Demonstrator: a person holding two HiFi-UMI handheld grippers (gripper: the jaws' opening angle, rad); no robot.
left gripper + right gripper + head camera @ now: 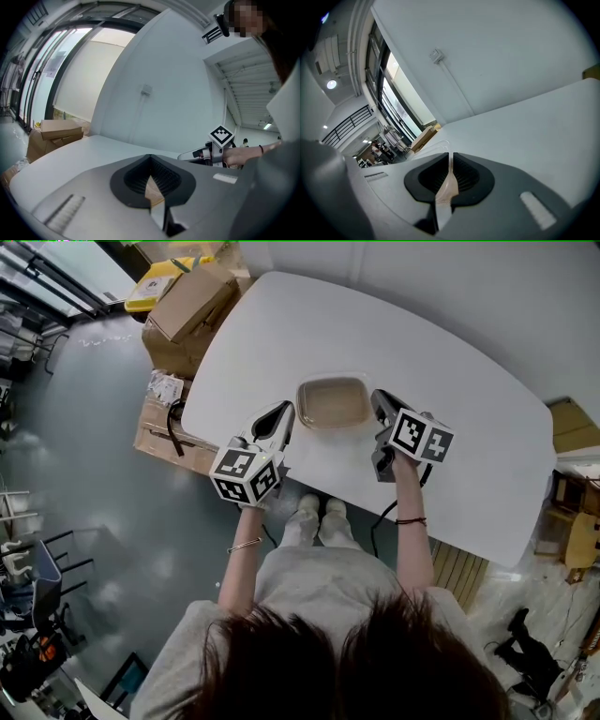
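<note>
Head view: one clear tray [333, 401] sits on one white table [450, 381], close to the middle of its near edge, with my two tongs on either side of it. My left tongs [286, 411] meet the tray's left rim and my right tongs [378, 399] meet its right rim, each carrying one marker cube.

In the left gripper view the jaws are closed on a thin tan slice of the tray [152, 192], and my right tongs show across the table beyond them. In the right gripper view the jaws are pinched shut on the tray's translucent rim [447, 187], which runs straight up between the ribbed pads.

Off the table's far left corner, at least two cardboard boxes [192, 301] are stacked on the floor, with one yellow item [155, 282] behind them. Below the near edge stand my two shoes [321, 512], just under the tray.
</note>
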